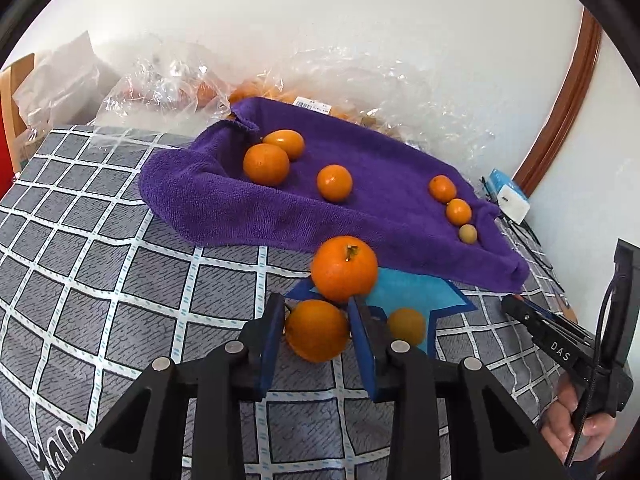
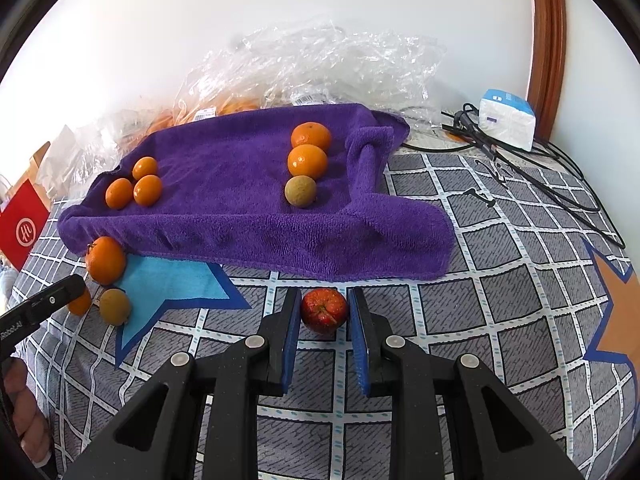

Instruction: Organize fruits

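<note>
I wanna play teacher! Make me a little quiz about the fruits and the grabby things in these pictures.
1. What colour is the fruit between the right gripper's fingers? A orange, B red, C green.
2. True or false: six fruits lie on the purple towel.
3. Fill in the blank: the left gripper is shut on an ____.

Key
1. B, it is a red fruit.
2. True: three on one side, three on the other.
3. orange
</note>
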`<move>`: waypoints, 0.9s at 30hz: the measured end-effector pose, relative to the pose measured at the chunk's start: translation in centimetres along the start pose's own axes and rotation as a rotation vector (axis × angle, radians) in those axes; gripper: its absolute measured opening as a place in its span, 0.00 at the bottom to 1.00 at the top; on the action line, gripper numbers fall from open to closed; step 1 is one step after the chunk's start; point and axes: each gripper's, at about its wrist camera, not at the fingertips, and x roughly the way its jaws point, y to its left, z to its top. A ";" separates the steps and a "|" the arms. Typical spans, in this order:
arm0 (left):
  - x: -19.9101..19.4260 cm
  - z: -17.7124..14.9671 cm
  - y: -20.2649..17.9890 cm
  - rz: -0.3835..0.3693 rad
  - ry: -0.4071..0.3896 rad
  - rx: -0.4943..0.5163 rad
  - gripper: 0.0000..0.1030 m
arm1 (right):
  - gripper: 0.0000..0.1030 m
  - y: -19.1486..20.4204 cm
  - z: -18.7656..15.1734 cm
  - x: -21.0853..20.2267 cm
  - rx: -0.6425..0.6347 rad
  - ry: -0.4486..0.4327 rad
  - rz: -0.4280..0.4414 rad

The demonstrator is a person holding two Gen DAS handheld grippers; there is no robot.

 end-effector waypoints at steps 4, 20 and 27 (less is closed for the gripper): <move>0.1 0.0 0.1 0.005 0.011 0.003 0.30 | 0.23 0.0 0.0 0.0 0.003 0.005 0.002; 0.2 -0.4 -0.5 0.018 0.055 0.039 0.34 | 0.23 0.3 0.0 0.0 0.005 0.006 -0.002; -1.1 -0.3 0.0 -0.009 -0.007 0.014 0.34 | 0.23 0.2 -0.1 -0.3 0.006 -0.008 -0.001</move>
